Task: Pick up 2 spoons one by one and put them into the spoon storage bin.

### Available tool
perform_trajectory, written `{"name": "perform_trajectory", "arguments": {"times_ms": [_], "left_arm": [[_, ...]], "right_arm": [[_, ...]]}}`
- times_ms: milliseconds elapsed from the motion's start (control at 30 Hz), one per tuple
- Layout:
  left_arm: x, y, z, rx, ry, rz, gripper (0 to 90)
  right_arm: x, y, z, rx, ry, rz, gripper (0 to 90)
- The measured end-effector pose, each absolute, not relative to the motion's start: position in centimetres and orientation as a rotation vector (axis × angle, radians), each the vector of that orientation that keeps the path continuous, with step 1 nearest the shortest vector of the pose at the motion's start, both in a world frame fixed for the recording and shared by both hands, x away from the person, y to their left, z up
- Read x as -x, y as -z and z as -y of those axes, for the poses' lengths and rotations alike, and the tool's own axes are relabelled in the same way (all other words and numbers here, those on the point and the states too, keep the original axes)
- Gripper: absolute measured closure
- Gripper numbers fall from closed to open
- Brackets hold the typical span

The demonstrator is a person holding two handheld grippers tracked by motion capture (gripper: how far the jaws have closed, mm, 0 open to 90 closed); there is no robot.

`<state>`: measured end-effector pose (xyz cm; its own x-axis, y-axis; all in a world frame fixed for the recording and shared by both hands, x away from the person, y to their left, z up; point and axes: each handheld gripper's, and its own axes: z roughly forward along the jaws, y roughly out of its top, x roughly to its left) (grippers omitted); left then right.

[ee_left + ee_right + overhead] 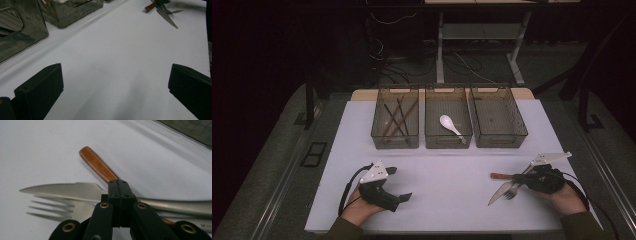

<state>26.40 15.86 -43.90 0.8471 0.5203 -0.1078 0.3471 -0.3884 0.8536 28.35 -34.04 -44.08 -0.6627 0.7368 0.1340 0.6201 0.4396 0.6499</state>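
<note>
Black jaws of the right gripper rise from the bottom of the right gripper view, pressed together with no gap between the pads, and whether anything is pinched between them cannot be told. Just behind and beneath their tips lie a serrated knife, a fork and a utensil with a brown wooden handle, all crossing one another on the white table. That close view gives the knife's toothed edge and the fork's tines, which the high view reduces to a small cluster at the right gripper near the table's right front. In the left gripper view the two black jaws stand wide apart over bare white table, nothing between them, and the same cutlery cluster sits far off at the top right, the knife pointing toward the camera.

From the high view the left gripper rests at the left front, well apart from the cutlery. It also looks down into three clear bins in a row at the table's far side. In the left bin lie several brown chopsticks, crossed. A single white spoon rests in the middle bin. Last in the row stands the right bin, its ribbed floor showing.
</note>
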Motion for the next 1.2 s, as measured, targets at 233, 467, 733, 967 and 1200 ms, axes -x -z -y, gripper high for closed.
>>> {"name": "perform_trajectory", "arguments": {"times_ms": [233,467,733,967,1200], "left_arm": [[-26.4,43.9,-15.9,-2.016,-0.216,-0.636,0.0],[-26.4,43.9,-16.0,-2.021,-0.217,-0.632,0.0],[-26.4,43.9,-16.0,-2.024,-0.214,-0.632,0.0],[-26.4,43.9,-15.9,-2.018,-0.212,-0.635,0.0],[-26.4,43.9,-15.9,-2.022,-0.211,-0.636,0.0]], "right_arm": [[-28.6,43.6,34.3,-1.202,-1.056,-2.487,89.1],[-27.7,42.7,36.9,-1.254,-1.069,-2.413,72.3],[-26.7,42.6,39.5,-1.341,-1.03,-2.354,54.0],[-26.4,43.3,40.6,-1.361,-0.984,-2.351,45.9],[-26.5,44.2,40.5,-1.363,-0.943,-2.421,44.3]]}}
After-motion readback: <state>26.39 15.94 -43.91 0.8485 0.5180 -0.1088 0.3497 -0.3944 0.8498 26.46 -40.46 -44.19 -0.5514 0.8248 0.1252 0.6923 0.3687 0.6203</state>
